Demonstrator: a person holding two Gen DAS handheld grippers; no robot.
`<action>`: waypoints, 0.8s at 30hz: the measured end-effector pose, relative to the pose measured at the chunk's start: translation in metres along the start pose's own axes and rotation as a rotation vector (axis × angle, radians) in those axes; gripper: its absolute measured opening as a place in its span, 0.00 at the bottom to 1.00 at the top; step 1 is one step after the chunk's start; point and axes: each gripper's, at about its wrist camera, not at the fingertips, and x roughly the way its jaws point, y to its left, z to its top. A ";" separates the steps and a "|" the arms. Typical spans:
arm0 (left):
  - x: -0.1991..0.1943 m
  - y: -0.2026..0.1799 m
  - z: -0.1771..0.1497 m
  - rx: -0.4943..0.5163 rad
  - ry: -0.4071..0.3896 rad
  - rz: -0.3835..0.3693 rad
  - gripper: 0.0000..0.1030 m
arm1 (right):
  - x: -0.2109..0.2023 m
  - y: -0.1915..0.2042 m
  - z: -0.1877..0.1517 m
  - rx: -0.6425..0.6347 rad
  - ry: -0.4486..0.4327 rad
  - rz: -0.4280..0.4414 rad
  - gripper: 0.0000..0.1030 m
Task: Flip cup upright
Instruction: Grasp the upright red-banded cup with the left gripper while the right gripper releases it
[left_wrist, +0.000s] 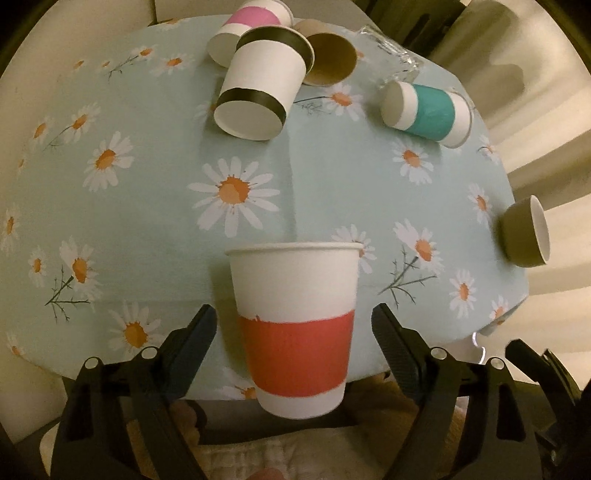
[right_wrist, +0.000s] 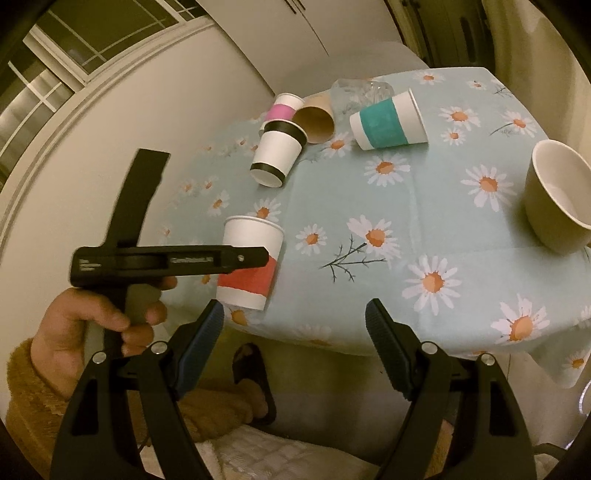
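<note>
Left gripper (left_wrist: 293, 328) is spread wide with the red cup (left_wrist: 295, 325) sitting between the fingers, and there's a gap on both sides, so nothing's pinching it. The cup stands mouth-up right at the near edge of the table (left_wrist: 155, 206). I'd guess it's set there simply because that's the closest bare spot.

Right gripper (right_wrist: 295, 325) is spread too, holding nothing, hanging off the table edge well away from the red cup, probably just staying clear.

Further back, the black cup (left_wrist: 262, 88), pink cup (left_wrist: 247, 26), brown cup (left_wrist: 328, 55), teal cup (left_wrist: 428, 110) and a glass (left_wrist: 391, 48) all lie on their sides, bunched at the far end. The green bowl (left_wrist: 524, 232) is tipped over at the right edge.
</note>
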 end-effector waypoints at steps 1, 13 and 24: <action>0.001 0.000 0.001 -0.001 0.003 -0.001 0.73 | 0.000 -0.001 0.000 0.003 0.001 0.000 0.76; 0.000 -0.005 0.001 0.003 -0.022 -0.005 0.61 | 0.000 -0.003 0.000 0.014 0.008 -0.009 0.76; -0.053 -0.003 -0.021 0.032 -0.279 -0.032 0.61 | -0.001 -0.005 0.001 0.022 -0.001 -0.002 0.76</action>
